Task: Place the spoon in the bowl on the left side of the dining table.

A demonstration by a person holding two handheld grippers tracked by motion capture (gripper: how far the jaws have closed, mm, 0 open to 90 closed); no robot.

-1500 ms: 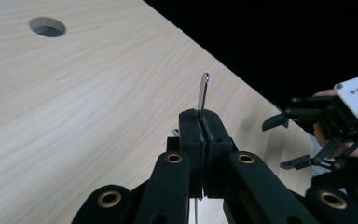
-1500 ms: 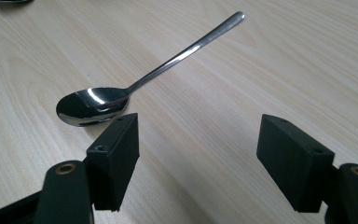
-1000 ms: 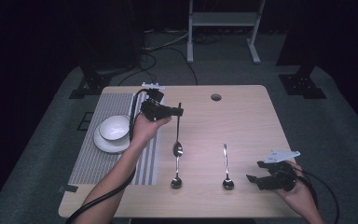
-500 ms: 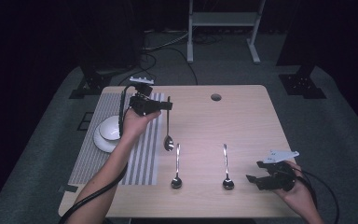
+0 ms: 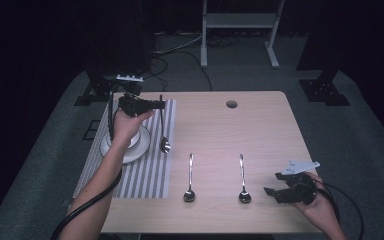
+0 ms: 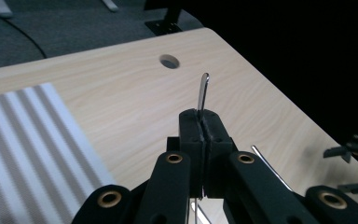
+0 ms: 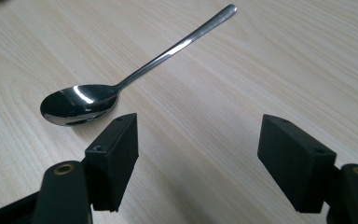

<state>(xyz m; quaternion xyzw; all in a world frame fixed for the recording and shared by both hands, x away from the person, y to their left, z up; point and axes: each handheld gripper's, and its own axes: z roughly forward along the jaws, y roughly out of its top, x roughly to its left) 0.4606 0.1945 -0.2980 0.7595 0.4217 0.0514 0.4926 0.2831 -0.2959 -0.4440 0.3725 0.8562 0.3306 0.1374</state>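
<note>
Left gripper (image 5: 156, 104) clamps a spoon (image 5: 163, 131) by its handle tip, hanging over the striped mat (image 5: 145, 175) near the table's left edge. Risk: thin handle slips or swings into the bowl (image 5: 139, 142). Right gripper (image 5: 275, 184) idle, jaws apart.

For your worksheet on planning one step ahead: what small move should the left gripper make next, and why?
Probably lower the held spoon onto the striped mat beside the bowl, then open. The left gripper is shut on its handle, and the spoon hangs bowl-down over the mat.
</note>
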